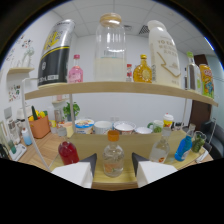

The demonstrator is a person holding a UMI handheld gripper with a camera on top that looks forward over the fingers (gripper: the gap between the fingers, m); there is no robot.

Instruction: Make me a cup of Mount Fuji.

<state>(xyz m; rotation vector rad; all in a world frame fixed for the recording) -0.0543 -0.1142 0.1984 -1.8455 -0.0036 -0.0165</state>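
Task bottle: a small clear bottle (113, 159) with an orange cap is seen standing upright on the wooden counter (45, 146), holding pale liquid with orange marks on its side.
Position: the bottle is placed between the 2 white fingers, with a gap visible at either side.
Gripper (113, 172): the jaws are held apart and nothing is clasped by them.
Neighbours: a round red bottle (68, 152) is set to the left of the fingers; a clear bottle (160, 150) and a blue bottle (183, 148) are set to the right.
Shelf (120, 89): a wooden shelf is mounted above, on which a black and white carton (56, 52), a pink bottle (75, 70), a large glass jar (110, 49) with a pale lid, an amber bottle (142, 70) and a white jug (163, 52) are lined up.
Writing: print is visible on the carton and jug, but it cannot be read.
Behind the counter: white bowls (103, 127) are ranged in a row, with an orange holder (39, 126) at the far left.
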